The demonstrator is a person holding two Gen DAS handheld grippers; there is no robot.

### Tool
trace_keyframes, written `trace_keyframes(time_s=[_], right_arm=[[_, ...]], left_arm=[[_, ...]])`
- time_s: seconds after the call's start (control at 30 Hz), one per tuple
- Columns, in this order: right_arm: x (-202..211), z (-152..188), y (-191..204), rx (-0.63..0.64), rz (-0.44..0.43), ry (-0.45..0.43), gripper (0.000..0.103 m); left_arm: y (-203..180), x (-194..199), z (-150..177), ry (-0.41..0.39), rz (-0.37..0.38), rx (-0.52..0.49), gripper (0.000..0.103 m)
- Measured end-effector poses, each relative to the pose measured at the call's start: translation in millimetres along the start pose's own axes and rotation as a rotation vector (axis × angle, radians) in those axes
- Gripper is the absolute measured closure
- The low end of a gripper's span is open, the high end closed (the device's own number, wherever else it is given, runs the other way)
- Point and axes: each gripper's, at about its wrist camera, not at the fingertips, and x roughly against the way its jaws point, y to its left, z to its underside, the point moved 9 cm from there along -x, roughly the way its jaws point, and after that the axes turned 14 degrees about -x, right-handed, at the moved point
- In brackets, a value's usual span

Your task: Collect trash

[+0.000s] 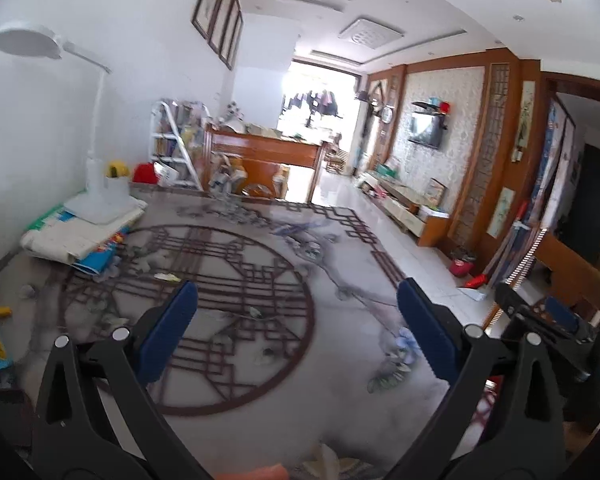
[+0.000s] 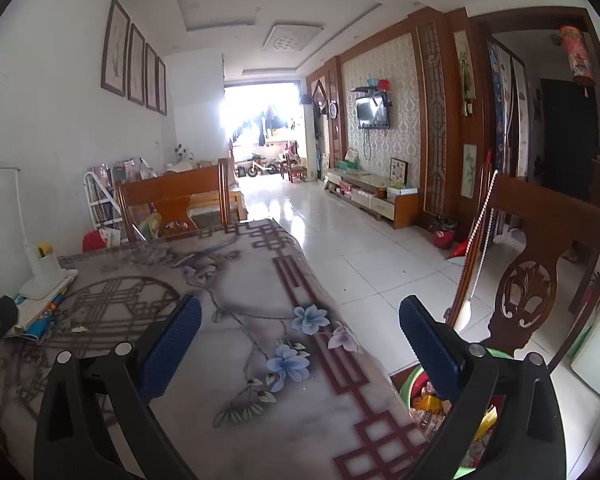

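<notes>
Both tongs hang over the counter [image 1: 260, 380], which wears a grey cloth printed with a dark round lattice and blue flowers. The left tongs [image 1: 296, 312] stand wide apart with blue pads and nothing between them; below their gap lies the round lattice. The right tongs [image 2: 300, 320] are likewise spread to their widest and grip nothing, the counter's right edge running under them.

Trash lies scattered on the counter. A pale yellowish scrap [image 1: 167, 277] sits on the lattice's upper rim, just beyond the left tongs' left pad, and it shows again in the right wrist view [image 2: 78, 329] near the stack of papers. A small grey crumpled bit [image 1: 28, 290] lies towards the counter's left edge, and another small scrap [image 1: 254, 312] rests inside the lattice, between the left tongs' pads. More pale litter [image 1: 328, 460] lies at the counter's near edge, blurred.

A white desk lamp [image 1: 100, 184] stands on a stack of papers and booklets [image 1: 76, 240] at the counter's far left corner. Just off the counter's right edge, low beside the right tongs' right pad, a green bin [image 2: 414, 380] holds coloured wrappers [image 2: 432, 404]. A carved wooden chair [image 2: 532, 280] stands right of the bin.
</notes>
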Motion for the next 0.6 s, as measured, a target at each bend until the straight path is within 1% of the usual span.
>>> trace_keyframes(time_s=[0.07,0.13,0.2,0.3,0.43,0.6], right_arm=[[-2.1,0.9,-3.2,-0.009,0.006,0.008,0.008],[-2.6,2.3,-4.8,-0.012,0.010,0.013,0.008],[-2.7,3.6,-5.3,-0.010,0.010,0.014,0.008],[-2.6,3.9,-4.8,-0.004,0.006,0.015,0.008],[-3.7,5.9,-5.0,0.004,0.001,0.029,0.008],[-3.8,7.4,-5.9,0.000,0.000,0.038,0.008]], left_arm=[[2.0,1.8,-0.3,-0.005,-0.008,-0.007,0.005],[-0.2,2.9,-0.4,-0.014,0.031,0.003,0.005],[-1.3,2.5,0.3,-0.010,0.046,0.016,0.005],[-8.0,1.1,2.4,0.003,0.073,0.005,0.005],[-14.5,-0.9,5.5,0.014,0.086,-0.011,0.005],[-15.7,-5.5,10.2,0.040,0.107,0.006,0.005]])
